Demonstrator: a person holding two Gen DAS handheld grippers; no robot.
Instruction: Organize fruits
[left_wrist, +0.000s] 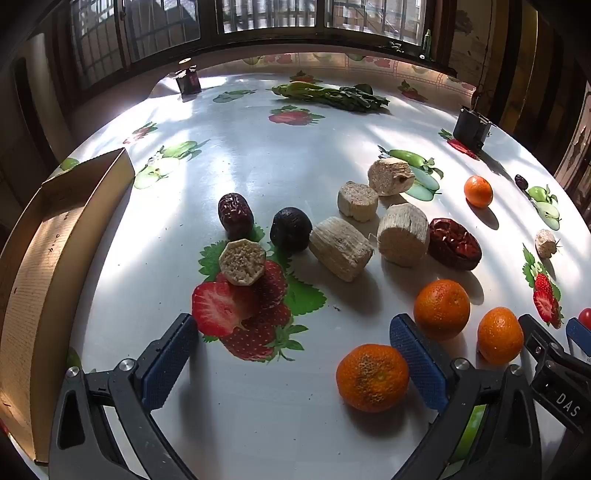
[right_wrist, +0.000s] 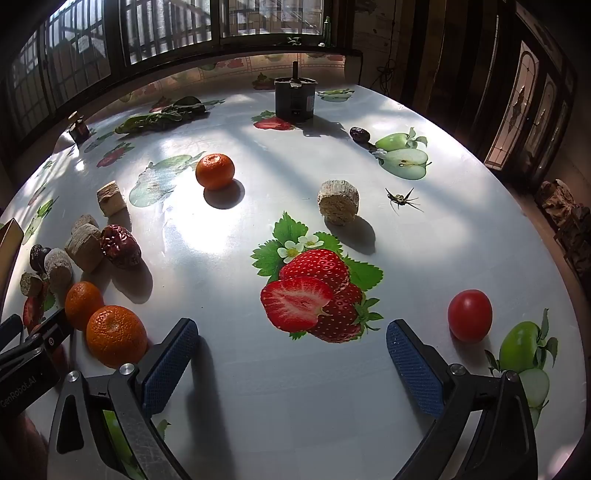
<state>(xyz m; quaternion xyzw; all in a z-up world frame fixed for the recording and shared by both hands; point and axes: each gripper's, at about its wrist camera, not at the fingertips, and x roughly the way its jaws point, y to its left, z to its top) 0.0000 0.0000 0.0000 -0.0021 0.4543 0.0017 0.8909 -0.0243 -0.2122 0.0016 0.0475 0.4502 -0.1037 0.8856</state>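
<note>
On the white tablecloth (left_wrist: 280, 177) printed with strawberries and apples, the fruit lay scattered rather than sorted. In the left wrist view we saw three tangerines close to the camera: the nearest tangerine (left_wrist: 372, 376) just inside the right finger of the left gripper (left_wrist: 293, 365), a second tangerine (left_wrist: 441, 308) beyond that finger's tip, and a third tangerine (left_wrist: 500, 335) further right. A fourth tangerine (left_wrist: 478, 191) sat alone, well apart, toward the far right. Between them we found two red dates (left_wrist: 235, 215) (left_wrist: 455, 243), a dark round fruit (left_wrist: 290, 229) and several pale cut stalk pieces (left_wrist: 340, 248), some touching. A red tomato (right_wrist: 470, 314) rested just right of the right gripper (right_wrist: 291, 363), and a lone stalk piece (right_wrist: 338, 201) stood beyond the printed strawberry.

We held both grippers with their blue pads spread wide, pinching nothing, angled down over the table.

A cardboard box (left_wrist: 55, 258) stood at the left edge. Leafy greens (left_wrist: 330, 96) lay far back, near the window (left_wrist: 269, 18), and a dark container (right_wrist: 295, 99) stood at the far side, with a small dark jar (left_wrist: 188, 79) at the far left.
</note>
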